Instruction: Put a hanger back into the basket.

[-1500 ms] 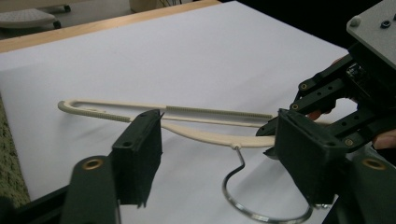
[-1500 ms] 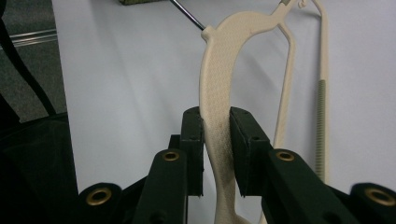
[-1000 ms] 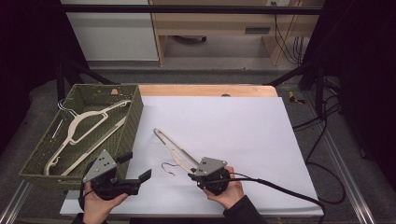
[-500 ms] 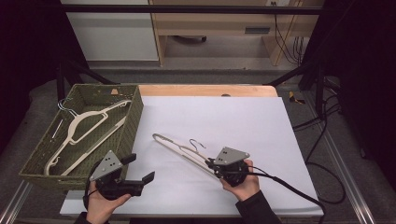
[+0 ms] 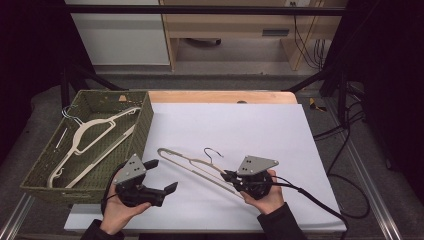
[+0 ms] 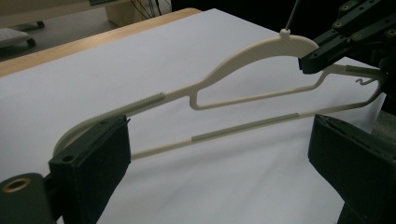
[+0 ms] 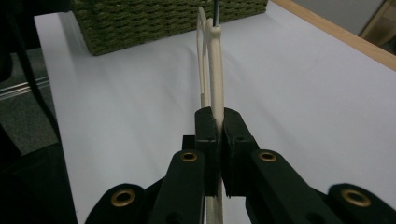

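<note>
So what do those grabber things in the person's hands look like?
Each hand holds a black tool. The left gripper and the right gripper both have two chunky black jaws, brass-coloured rivets at the joints, and a grey three-cornered plate on top. A black cable trails from the right one across the white table. The person wears dark sleeves.

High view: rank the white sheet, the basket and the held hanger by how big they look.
Largest to smallest:
1. White sheet, covering most of the table.
2. Basket, at the left edge.
3. Held hanger, clamped in the right tongs. It looks much like the hanger in the basket.
</note>
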The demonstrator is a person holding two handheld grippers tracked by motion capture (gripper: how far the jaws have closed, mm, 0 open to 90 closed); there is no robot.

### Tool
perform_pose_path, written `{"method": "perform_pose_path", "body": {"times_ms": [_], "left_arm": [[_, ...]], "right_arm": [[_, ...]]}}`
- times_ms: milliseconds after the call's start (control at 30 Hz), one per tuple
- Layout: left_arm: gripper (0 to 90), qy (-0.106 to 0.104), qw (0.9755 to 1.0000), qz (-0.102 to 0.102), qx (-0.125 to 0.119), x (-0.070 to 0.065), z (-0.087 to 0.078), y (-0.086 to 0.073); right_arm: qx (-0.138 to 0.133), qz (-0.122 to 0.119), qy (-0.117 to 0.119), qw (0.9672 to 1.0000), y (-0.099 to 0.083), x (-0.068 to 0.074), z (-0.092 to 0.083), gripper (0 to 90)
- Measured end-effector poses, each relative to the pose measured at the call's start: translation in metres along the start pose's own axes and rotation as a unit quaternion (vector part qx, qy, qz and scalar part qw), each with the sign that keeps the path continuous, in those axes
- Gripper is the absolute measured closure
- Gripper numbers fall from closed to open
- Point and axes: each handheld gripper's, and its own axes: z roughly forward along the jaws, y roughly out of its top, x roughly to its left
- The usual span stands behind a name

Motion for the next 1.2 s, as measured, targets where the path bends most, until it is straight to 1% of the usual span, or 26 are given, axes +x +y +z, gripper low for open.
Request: {"method": "perform_pose_path", "body": {"times_ms": [33, 100, 167, 300, 367, 433, 533, 567, 600, 633, 667, 700, 733, 767, 800, 867, 900, 933, 967, 1100, 1200], "left_arm": [[5.7, -0.006, 0.9999, 0.007, 0.005, -0.002, 0.004, 0.004], [5.7, -0.010, 0.9998, 0.017, 0.010, -0.004, 0.010, 0.009], [6.1, -0.018, 0.9995, 0.022, 0.015, -0.005, 0.015, 0.013], [7.3, -0.024, 0.9991, 0.024, 0.026, -0.005, 0.026, 0.015], [10.0, -0.028, 0.9986, 0.029, 0.035, -0.005, 0.032, 0.016], [11.0, -0.030, 0.9982, 0.032, 0.041, -0.006, 0.036, 0.016], [16.3, -0.036, 0.9973, 0.039, 0.051, -0.007, 0.043, 0.016], [20.4, -0.036, 0.9969, 0.041, 0.056, -0.007, 0.045, 0.016], [20.4, -0.035, 0.9967, 0.045, 0.058, -0.008, 0.046, 0.016], [25.1, -0.039, 0.9961, 0.048, 0.063, -0.008, 0.048, 0.015], [25.1, -0.040, 0.9960, 0.049, 0.063, -0.009, 0.049, 0.015], [26.7, -0.041, 0.9953, 0.054, 0.069, -0.009, 0.051, 0.014], [30.5, -0.040, 0.9951, 0.057, 0.070, -0.010, 0.051, 0.014], [36.5, -0.041, 0.9948, 0.060, 0.072, -0.010, 0.052, 0.013], [36.5, -0.040, 0.9947, 0.062, 0.072, -0.010, 0.052, 0.013], [42.7, -0.044, 0.9946, 0.059, 0.074, -0.009, 0.052, 0.012], [49.1, -0.044, 0.9947, 0.057, 0.074, -0.009, 0.052, 0.012], [49.1, -0.047, 0.9945, 0.058, 0.074, -0.009, 0.052, 0.012], [51.0, -0.049, 0.9941, 0.060, 0.076, -0.009, 0.052, 0.012], [58.2, -0.048, 0.9930, 0.071, 0.082, -0.010, 0.053, 0.011], [60.4, -0.049, 0.9918, 0.079, 0.089, -0.011, 0.054, 0.010]], "right_arm": [[-0.002, -0.002, 0.003, 1.0000, 0.000, 0.000, 0.000, 87.0], [-0.006, -0.002, 0.016, 0.9998, 0.000, 0.001, -0.001, 87.0], [-0.009, 0.001, 0.026, 0.9996, 0.001, 0.002, -0.002, 87.0], [-0.012, 0.000, 0.043, 0.9990, 0.001, 0.003, -0.003, 87.0], [-0.012, -0.003, 0.053, 0.9985, 0.001, 0.004, -0.002, 87.0], [-0.011, -0.003, 0.053, 0.9985, 0.001, 0.004, -0.002, 87.0], [-0.010, -0.004, 0.062, 0.9980, 0.000, 0.005, 0.000, 87.0], [-0.008, -0.003, 0.066, 0.9978, 0.000, 0.006, 0.000, 87.0], [-0.008, -0.003, 0.066, 0.9978, 0.000, 0.006, 0.000, 87.0], [-0.008, -0.004, 0.069, 0.9976, 0.000, 0.006, 0.001, 87.0], [-0.008, -0.004, 0.069, 0.9976, 0.000, 0.006, 0.001, 87.0], [-0.007, -0.004, 0.069, 0.9976, 0.000, 0.006, 0.001, 87.0], [-0.006, -0.005, 0.070, 0.9975, 0.000, 0.006, 0.002, 87.0], [-0.003, -0.004, 0.076, 0.9971, 0.000, 0.007, 0.002, 87.0], [-0.003, -0.004, 0.076, 0.9971, 0.000, 0.007, 0.002, 87.0], [-0.003, -0.004, 0.080, 0.9968, -0.001, 0.007, 0.004, 87.0], [-0.001, -0.004, 0.084, 0.9964, -0.001, 0.008, 0.005, 87.0], [-0.001, -0.004, 0.084, 0.9964, -0.001, 0.008, 0.005, 87.0], [0.000, -0.004, 0.085, 0.9964, -0.001, 0.008, 0.005, 87.0], [0.004, -0.006, 0.092, 0.9958, -0.001, 0.009, 0.006, 87.0], [0.006, -0.007, 0.096, 0.9954, -0.001, 0.009, 0.007, 87.0]]}}
